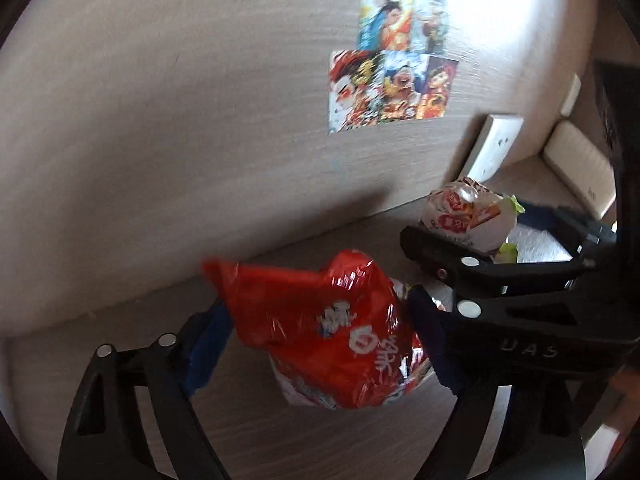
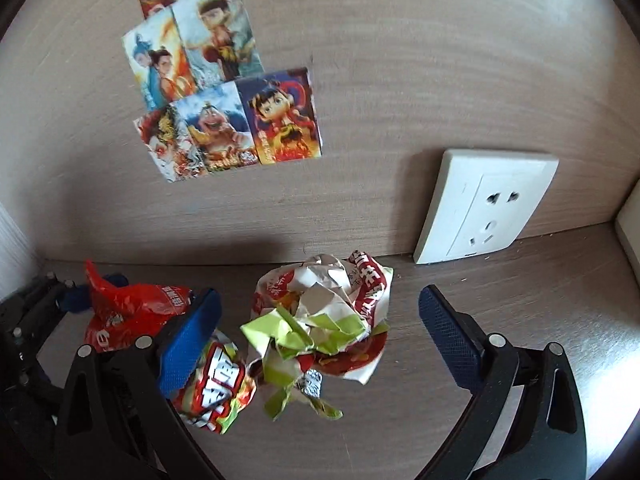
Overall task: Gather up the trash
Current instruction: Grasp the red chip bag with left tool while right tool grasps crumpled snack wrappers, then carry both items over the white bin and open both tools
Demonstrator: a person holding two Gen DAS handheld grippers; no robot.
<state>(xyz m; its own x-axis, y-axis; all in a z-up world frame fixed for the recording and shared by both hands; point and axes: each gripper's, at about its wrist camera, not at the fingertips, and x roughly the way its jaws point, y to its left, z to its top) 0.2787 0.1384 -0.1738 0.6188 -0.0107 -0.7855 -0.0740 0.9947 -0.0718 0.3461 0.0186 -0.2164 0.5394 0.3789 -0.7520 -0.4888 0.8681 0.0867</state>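
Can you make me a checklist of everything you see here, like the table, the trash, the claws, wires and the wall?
Surface: wood-look shelf, small crumbs near the back edge.
Job's things: red snack bag; crumpled white-and-green wrapper; small red-and-yellow wrapper.
Clutter: nothing seen.
Claws: left claw straddles the red snack bag, grip not clear; right claw open around the crumpled wrapper.
Cables: nothing seen.
Surroundings: cartoon stickers and a white wall socket on the back panel.

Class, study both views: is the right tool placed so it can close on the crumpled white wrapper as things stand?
Probably yes. The right tool is open, its fingers on either side of the white wrapper, nothing between them. The yellow wrapper beside its left finger might get pinched too.
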